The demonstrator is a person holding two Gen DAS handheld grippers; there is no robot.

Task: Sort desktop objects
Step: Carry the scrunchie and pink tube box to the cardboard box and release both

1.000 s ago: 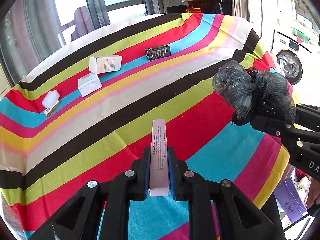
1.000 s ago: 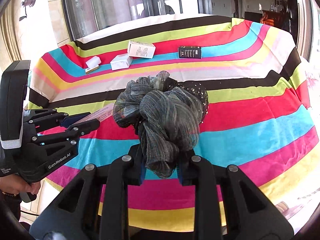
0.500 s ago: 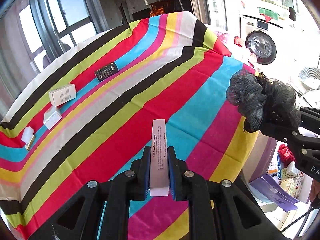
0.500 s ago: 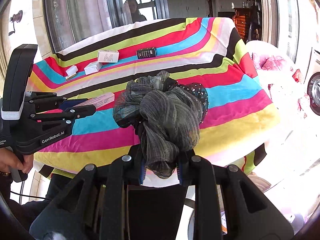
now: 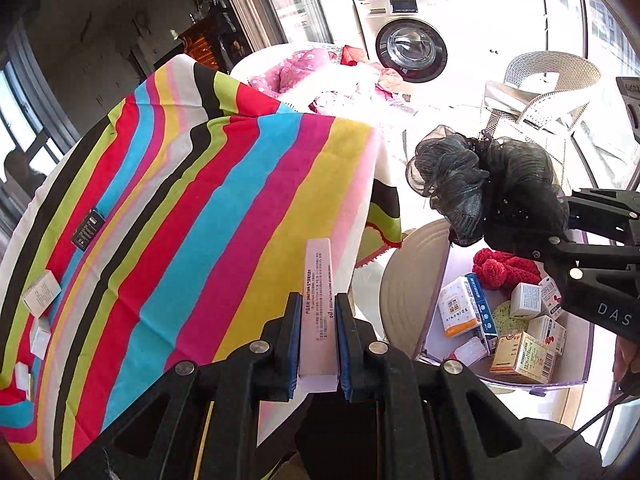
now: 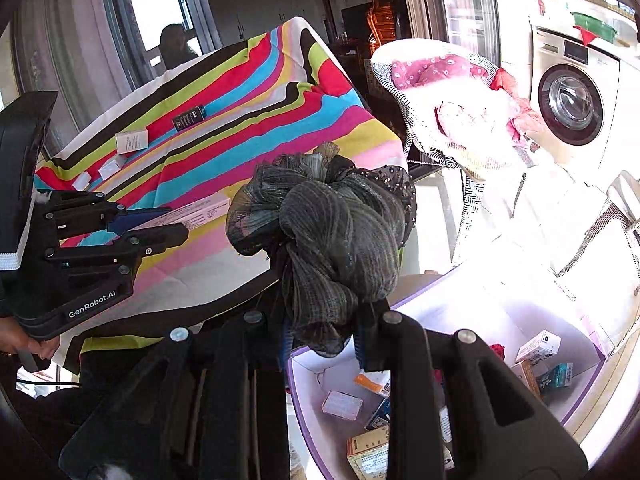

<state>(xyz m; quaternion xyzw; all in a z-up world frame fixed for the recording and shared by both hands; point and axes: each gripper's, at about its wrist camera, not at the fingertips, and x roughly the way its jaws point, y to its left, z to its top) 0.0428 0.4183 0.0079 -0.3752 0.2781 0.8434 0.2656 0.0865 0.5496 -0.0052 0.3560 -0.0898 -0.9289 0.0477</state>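
Observation:
My left gripper [image 5: 318, 344] is shut on a long pale pink box [image 5: 318, 300], held over the near edge of the striped tablecloth [image 5: 200, 208]. My right gripper [image 6: 322, 344] is shut on a dark mesh hair scrunchie [image 6: 324, 232], held above a purple-rimmed bin [image 6: 576, 404]. That bin [image 5: 436, 304] holds several small boxes and a red knitted item [image 5: 504, 268]. In the left wrist view the scrunchie [image 5: 472, 184] hangs right of the table. In the right wrist view the pink box [image 6: 200, 210] and left gripper [image 6: 160, 222] show at the left.
On the cloth lie a black box [image 5: 88, 229] and white boxes [image 5: 42, 293] at the far left. A washing machine [image 5: 412, 36], a wicker chair [image 5: 544, 80] and a basket of pink laundry [image 6: 448, 96] stand beyond the table. A hand [image 6: 24, 344] grips the left tool.
Both grippers have swung right, off the tabletop toward the bin beside the table, each still holding its object. The bin and washing machine have come into view.

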